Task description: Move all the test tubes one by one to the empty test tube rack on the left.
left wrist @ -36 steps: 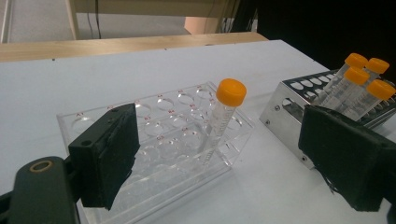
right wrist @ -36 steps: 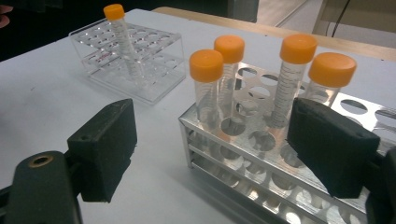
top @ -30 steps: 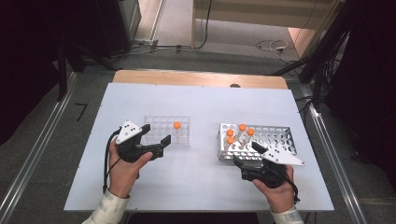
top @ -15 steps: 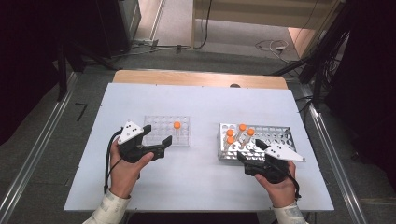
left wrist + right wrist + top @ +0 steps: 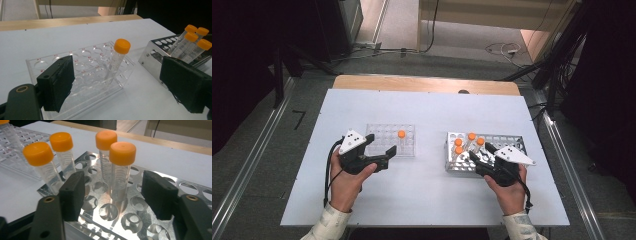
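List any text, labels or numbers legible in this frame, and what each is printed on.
"A1": red mark by the far-left corner hole of the clear plastic rack, left gripper view.
Other red hole labels on that rack: too small and blurred to read.
Graduation marks on the orange-capped tubes in the metal rack: lines without readable numbers.
Nothing else carries text.

Shiny metal rack [image 5: 140,220], clear plastic rack [image 5: 82,75] & tubes [image 5: 119,180], matt white table [image 5: 422,190]

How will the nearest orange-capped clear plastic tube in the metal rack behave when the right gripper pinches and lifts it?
The nearest orange-capped clear plastic tube looks empty, so probably light. Its smooth round wall may slip or twist between the right gripper pads, which have just been closing around it. Standing loosely in the perforated metal rack, it could tilt.
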Available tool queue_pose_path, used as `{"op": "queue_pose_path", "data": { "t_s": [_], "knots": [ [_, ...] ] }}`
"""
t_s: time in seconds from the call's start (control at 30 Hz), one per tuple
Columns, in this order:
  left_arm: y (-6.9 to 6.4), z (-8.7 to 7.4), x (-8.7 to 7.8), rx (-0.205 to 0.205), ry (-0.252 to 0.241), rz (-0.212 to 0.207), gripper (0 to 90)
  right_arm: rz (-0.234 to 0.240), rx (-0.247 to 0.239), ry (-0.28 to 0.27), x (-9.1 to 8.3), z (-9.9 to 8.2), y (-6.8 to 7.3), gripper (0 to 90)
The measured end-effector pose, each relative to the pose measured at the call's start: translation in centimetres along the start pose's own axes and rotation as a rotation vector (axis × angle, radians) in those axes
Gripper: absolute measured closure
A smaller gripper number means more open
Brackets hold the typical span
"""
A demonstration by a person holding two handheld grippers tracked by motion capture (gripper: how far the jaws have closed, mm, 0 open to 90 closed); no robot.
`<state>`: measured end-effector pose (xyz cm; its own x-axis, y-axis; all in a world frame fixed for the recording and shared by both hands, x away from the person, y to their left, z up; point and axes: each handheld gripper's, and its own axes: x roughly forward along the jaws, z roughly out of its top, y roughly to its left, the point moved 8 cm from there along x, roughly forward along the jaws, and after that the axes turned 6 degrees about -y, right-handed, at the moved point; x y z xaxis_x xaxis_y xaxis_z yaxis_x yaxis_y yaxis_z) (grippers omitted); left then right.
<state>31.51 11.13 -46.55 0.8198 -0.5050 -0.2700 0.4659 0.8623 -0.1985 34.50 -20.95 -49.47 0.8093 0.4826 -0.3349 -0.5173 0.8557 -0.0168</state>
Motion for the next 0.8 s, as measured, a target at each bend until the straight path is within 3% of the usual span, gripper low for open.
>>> {"op": "queue_pose_path", "data": {
  "t_s": [0.23, 0.63, 0.8],
  "knots": [
    [-0.02, -0.09, 0.10, 0.000, 0.002, -0.001, 12.3, -0.019, 0.002, -0.004, 0.60, -0.45, -0.63, 50.0],
    [-0.05, -0.23, 0.18, 0.001, 0.009, 0.000, 12.4, -0.003, -0.019, -0.004, 0.96, -0.60, -0.48, 70.2],
    [-0.04, -0.23, 0.18, 0.000, 0.009, 0.000, 12.4, 0.005, -0.016, -0.020, 0.81, -0.29, -0.42, 71.8]
  ]
}}
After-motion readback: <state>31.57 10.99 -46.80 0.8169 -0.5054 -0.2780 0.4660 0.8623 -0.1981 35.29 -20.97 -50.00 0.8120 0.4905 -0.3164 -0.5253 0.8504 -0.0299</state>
